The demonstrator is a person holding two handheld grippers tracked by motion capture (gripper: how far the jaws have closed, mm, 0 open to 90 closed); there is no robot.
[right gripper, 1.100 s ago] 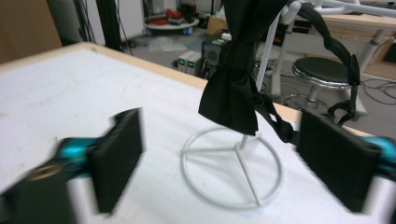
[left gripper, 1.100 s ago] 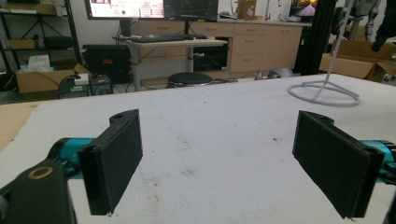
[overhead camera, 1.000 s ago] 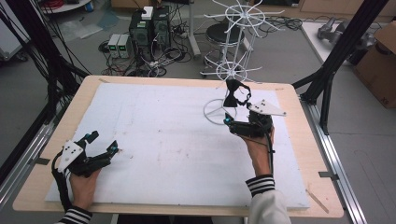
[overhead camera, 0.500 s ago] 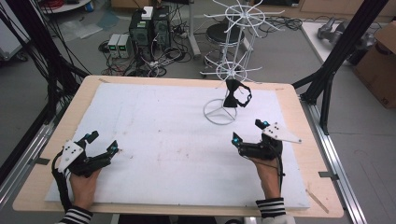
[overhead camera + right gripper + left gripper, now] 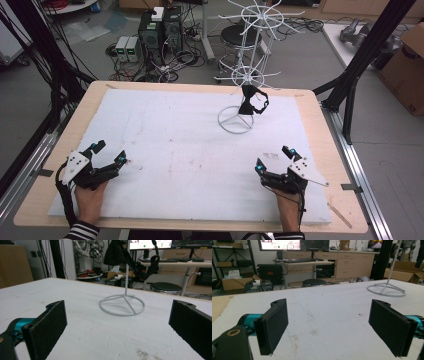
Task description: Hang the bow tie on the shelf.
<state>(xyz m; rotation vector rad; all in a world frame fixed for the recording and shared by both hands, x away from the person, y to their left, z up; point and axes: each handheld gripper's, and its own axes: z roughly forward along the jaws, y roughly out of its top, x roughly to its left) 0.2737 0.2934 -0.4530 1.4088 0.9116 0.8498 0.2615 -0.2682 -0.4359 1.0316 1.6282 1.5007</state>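
Table (image 5: 320,150): wooden top under a white sheet (image 5: 175,150), lightly stained near the middle.
Stand (image 5: 249,75): white wire rack, ring base (image 5: 236,120) on the sheet at far centre-right, thin pole rising to spoked tiers.
Bow tie (image 5: 252,100): black, hung on a low spoke of the stand, strap looping to its right; clear of the sheet.
Left gripper (image 5: 109,154): near left corner of the sheet, held in the left hand (image 5: 90,197), striped cuff at the frame's bottom edge.
Left jaws: spread wide, nothing between them; bare sheet in the gap in the left gripper view (image 5: 329,325).
Right gripper (image 5: 275,159): near right part of the sheet, held in the right hand (image 5: 289,212), grey plate on top.
Right jaws: spread wide, holding nothing; in the right gripper view (image 5: 117,325) the ring base (image 5: 122,305) sits well ahead, framed by the gap.
Bow tie against jaws: well apart from both grippers; up the pole and beyond the right jaws (image 5: 117,252), far off to the right of the left jaws.
Stand from the left gripper view: ring base (image 5: 386,289) at far right on the sheet.
Beyond the table: stool (image 5: 237,35), computer boxes (image 5: 160,27) and cables on the floor, cardboard box (image 5: 407,65) at right.
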